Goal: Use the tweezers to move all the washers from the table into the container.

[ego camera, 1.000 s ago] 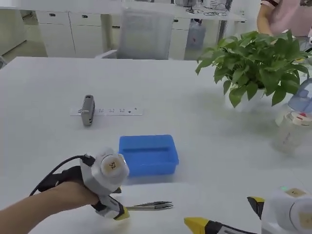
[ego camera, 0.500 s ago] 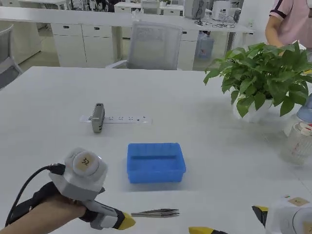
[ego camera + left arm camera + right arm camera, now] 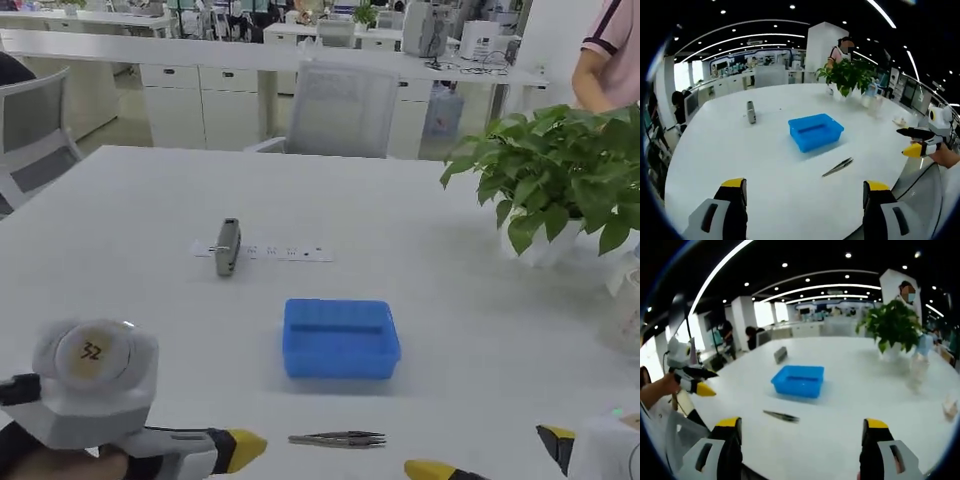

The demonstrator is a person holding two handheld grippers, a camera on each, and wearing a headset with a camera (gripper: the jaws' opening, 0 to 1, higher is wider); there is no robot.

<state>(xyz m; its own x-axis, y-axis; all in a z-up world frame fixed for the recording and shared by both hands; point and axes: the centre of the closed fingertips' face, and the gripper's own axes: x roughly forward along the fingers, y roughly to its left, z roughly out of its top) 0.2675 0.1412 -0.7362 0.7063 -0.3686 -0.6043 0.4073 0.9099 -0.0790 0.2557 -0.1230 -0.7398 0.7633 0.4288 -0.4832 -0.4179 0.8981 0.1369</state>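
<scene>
Head view shows blue container [image 3: 340,362] empty; left tongs [image 3: 803,184], right tongs [image 3: 801,422] gape, unladen.

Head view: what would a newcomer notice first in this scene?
The bright blue container in the middle of the white table stands out most, with the tweezers lying loose on the table just in front of it. A leafy green plant sits at the far right. The left gripper and right gripper are both open, holding nothing.
</scene>
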